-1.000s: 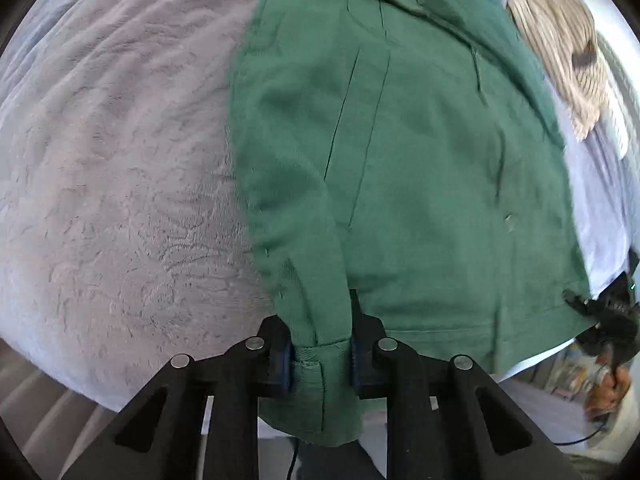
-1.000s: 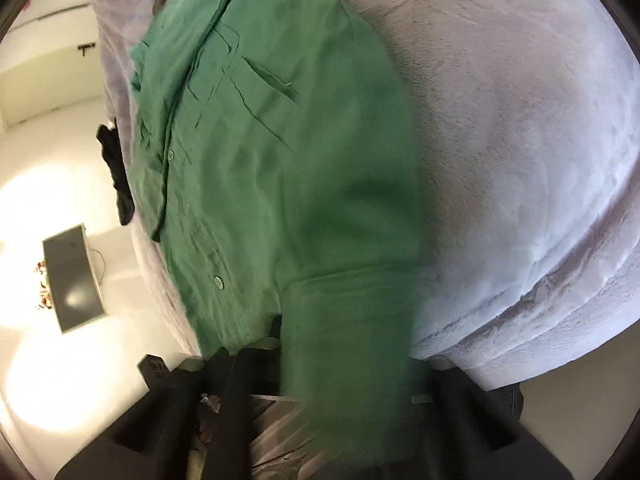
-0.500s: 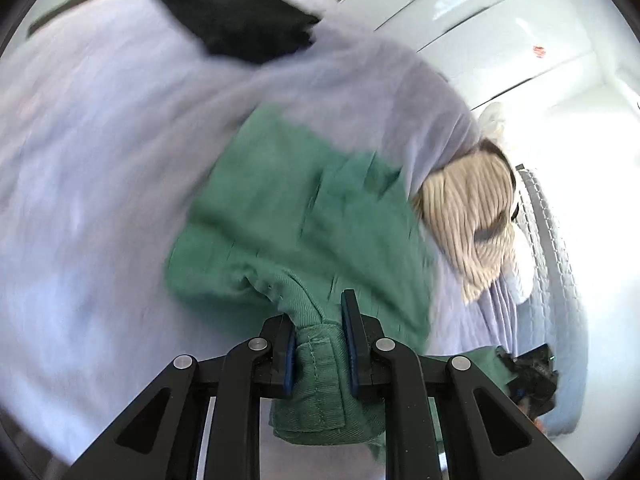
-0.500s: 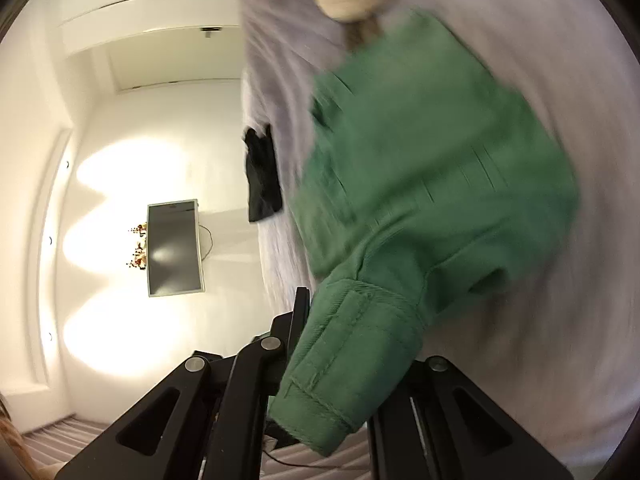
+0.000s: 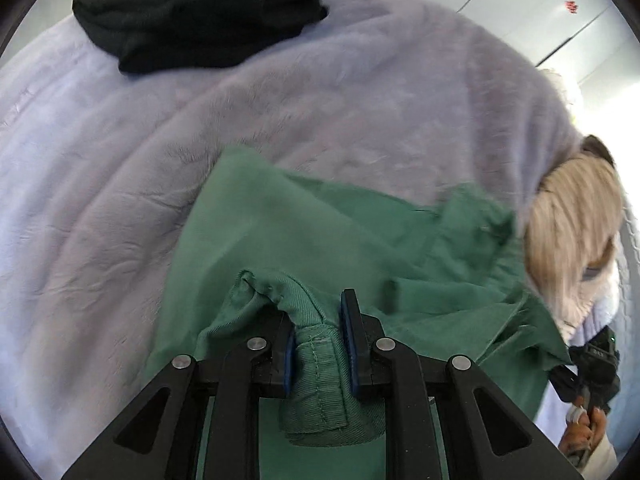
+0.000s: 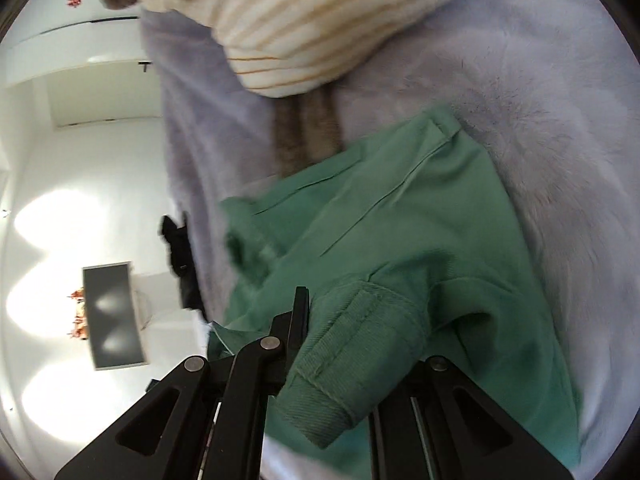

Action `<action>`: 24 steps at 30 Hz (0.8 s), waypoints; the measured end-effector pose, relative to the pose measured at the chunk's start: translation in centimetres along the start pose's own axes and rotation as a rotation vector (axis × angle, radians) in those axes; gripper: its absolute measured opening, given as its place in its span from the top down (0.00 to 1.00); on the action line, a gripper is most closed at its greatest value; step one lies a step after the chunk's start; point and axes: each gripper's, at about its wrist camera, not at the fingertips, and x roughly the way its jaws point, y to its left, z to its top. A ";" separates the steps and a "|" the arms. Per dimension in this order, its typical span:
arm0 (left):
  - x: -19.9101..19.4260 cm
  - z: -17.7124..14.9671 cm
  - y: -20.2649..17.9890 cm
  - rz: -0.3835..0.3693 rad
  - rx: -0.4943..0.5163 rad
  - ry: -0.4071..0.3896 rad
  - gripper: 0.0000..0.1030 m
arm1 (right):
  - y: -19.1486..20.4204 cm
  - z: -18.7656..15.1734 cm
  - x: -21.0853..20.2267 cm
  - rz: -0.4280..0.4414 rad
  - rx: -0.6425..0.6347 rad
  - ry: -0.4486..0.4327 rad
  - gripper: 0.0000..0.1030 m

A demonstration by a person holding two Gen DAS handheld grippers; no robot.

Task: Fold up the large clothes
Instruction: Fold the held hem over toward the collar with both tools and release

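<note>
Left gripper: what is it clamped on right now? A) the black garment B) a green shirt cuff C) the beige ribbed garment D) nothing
B: the left gripper pinches the green shirt cuff between its blue pads; the black garment lies far off.

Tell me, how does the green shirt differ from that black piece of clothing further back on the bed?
The green shirt is rumpled and half-folded, its cuffs pinched in the left tongs and the right tongs; the black garment is untouched by either. The green shirt sits close to the tongs, while the black garment lies far back as a compact pile. The green shirt spreads wider in view. Both rest on the same lilac plush blanket.
</note>
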 end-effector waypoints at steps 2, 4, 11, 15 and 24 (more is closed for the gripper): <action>1.0 -0.2 0.6 0.002 -0.010 -0.003 0.77 | -0.5 0.5 1.1 -0.012 -0.018 0.004 0.89; 0.9 -0.3 0.9 0.000 -0.005 -0.008 0.71 | -0.9 0.8 2.1 -0.015 -0.044 0.016 0.88; -4.2 0.5 0.1 0.038 0.039 -0.157 0.08 | 0.6 0.4 1.0 0.068 -0.092 -0.024 0.41; -6.4 0.6 -0.3 0.060 0.054 -0.195 0.08 | 2.2 -1.0 -2.3 0.057 -0.178 -0.125 0.16; -0.3 -2.8 -3.1 0.241 0.261 -0.112 0.08 | 2.9 -0.8 -1.1 -0.425 -0.391 -0.153 0.42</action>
